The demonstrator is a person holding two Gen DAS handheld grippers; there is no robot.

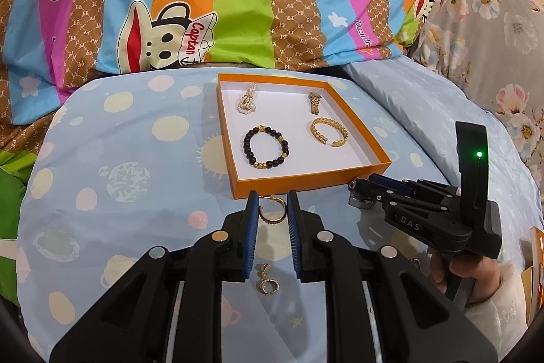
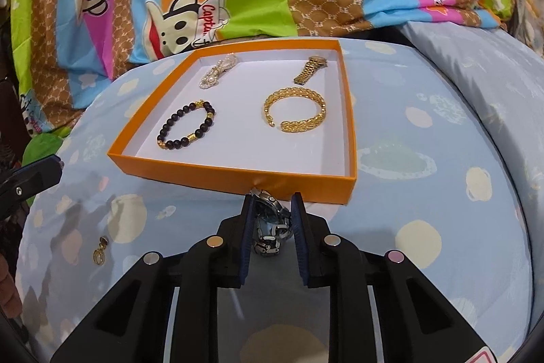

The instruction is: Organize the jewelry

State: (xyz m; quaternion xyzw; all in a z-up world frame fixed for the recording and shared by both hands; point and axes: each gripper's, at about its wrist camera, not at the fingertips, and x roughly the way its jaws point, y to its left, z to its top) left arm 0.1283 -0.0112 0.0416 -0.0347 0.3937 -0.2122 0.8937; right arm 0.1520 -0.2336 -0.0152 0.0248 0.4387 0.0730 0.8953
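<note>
Currently, left gripper [image 1: 272, 204] jaws stand released around a hoop earring [image 1: 272, 210]; right gripper [image 2: 272, 210] jaws clench a steel watch [image 2: 272, 227] by the orange tray's [image 2: 299, 187] near edge.

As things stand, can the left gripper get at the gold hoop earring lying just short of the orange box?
Probably yes. The hoop earring already lies between the open left gripper fingertips on the bedsheet, nothing covering it. The orange box wall sits just beyond, and the right gripper is off to the side.
</note>
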